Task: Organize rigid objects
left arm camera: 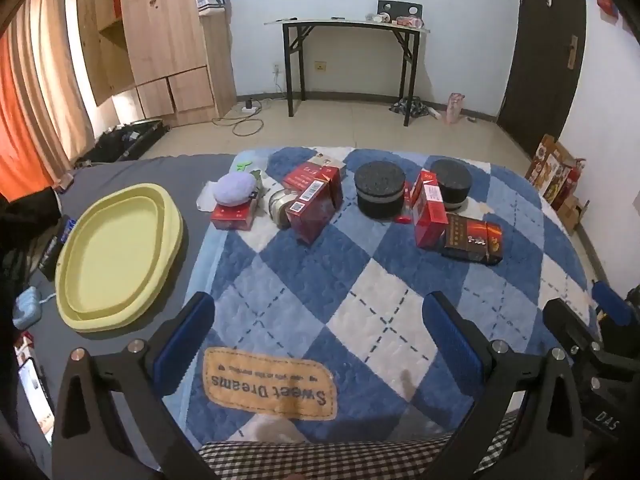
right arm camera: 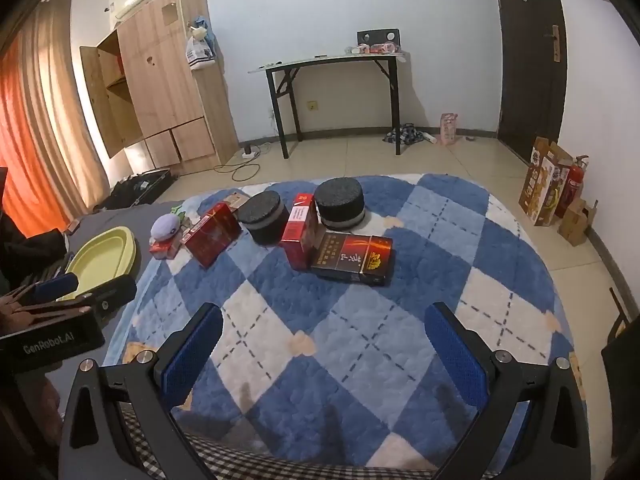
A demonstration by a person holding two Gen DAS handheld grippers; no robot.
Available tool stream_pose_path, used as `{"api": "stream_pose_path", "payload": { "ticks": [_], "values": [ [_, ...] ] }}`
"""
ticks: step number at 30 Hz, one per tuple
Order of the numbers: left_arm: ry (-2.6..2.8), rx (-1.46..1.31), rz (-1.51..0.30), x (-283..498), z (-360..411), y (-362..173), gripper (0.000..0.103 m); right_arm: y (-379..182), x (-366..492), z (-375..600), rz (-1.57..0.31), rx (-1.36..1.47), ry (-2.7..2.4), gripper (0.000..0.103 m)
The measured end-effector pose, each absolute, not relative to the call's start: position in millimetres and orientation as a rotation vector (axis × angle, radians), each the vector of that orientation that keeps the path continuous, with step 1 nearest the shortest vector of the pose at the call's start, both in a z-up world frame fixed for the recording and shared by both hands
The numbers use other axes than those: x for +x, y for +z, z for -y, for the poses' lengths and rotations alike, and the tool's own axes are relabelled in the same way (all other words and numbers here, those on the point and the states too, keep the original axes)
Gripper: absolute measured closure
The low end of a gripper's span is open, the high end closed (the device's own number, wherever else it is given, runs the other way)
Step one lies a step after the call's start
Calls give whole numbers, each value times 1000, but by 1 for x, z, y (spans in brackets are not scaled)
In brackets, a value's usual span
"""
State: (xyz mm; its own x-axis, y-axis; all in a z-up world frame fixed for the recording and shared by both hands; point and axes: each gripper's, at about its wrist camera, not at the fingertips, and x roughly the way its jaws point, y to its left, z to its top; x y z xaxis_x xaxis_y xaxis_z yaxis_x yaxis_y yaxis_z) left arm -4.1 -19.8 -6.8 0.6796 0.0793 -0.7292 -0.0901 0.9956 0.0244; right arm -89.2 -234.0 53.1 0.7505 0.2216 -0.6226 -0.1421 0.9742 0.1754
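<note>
- Blue-padded jaws of the left gripper (left arm camera: 316,336) stand wide apart, holding nothing, low over the quilt (left arm camera: 360,320); the right gripper (right arm camera: 324,344) is likewise spread and empty.
- Well ahead on the quilt lie the boxes: a dark flat box (right arm camera: 352,258) nearest, lying on its broad face with its long axis running left-right across the right view.
- Touching its left end, a red box (right arm camera: 298,232) stands upright on a narrow end (tippy, I judge).
- Behind sit two black tins (right arm camera: 340,204) (right arm camera: 264,218), upright; further left another red box (right arm camera: 212,236) lies tilted, beside a purple plush (right arm camera: 165,228).
- A yellow tray (left arm camera: 116,256) lies empty at far left, off the quilt, likely the destination.
- Handling, as a judgement: cardboard boxes are light, stiff, slightly crushable; grip across the short width, mid-length. Tins look wider, perhaps slick; span the diameter.
</note>
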Motion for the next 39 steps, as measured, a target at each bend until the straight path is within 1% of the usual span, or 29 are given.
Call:
{"api": "stream_pose_path", "payload": {
  "ticks": [8, 17, 39],
  "values": [
    [96, 36, -801, -5, 27, -6, 0, 55, -92, 231, -691, 100, 186, 0],
    [90, 30, -828, -2, 27, -10, 0, 57, -94, 230, -684, 99, 186, 0],
    [91, 31, -829, -2, 28, -11, 0, 56, -95, 226, -681, 90, 185, 0]
  ]
}}
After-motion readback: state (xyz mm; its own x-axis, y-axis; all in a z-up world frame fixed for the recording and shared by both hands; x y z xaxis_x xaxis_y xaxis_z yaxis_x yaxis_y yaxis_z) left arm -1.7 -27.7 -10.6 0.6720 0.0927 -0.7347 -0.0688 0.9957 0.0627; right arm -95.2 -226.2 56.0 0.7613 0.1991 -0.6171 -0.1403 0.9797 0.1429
